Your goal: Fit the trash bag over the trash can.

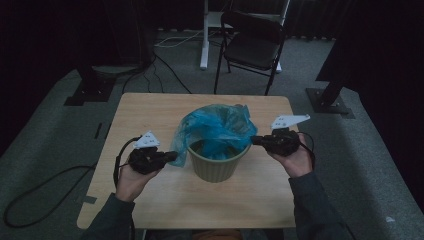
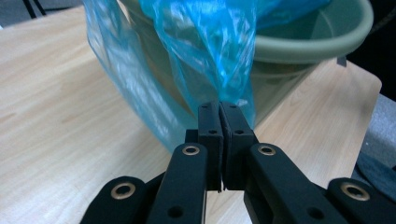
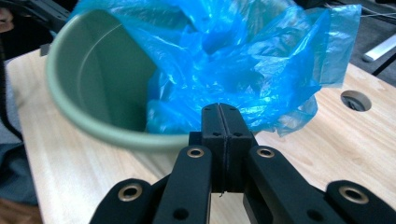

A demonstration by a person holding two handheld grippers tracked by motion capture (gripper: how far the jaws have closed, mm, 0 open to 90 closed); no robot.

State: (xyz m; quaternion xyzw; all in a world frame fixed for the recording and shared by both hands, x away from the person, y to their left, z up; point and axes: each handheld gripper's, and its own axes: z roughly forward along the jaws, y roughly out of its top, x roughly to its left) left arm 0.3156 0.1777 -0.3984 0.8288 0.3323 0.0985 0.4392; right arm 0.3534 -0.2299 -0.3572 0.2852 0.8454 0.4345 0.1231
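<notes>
While bag hangs: blue bag (image 1: 216, 127) slumps left over bin (image 1: 218, 160) rim
Left tool (image 2: 219, 109): clenched on bag
Right tool (image 3: 226, 112): clenched, bag edge apparently pinched

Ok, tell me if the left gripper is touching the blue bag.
Touching. The left gripper view shows the left gripper with jaws closed on a fold of the blue bag hanging outside the bin.

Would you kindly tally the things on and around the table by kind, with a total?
Blue plastic bag: 1
Green bin: 1
Wooden table: 1
Black folding chair: 1
Grippers: 2, the left gripper and the right gripper
Total: 6
</notes>
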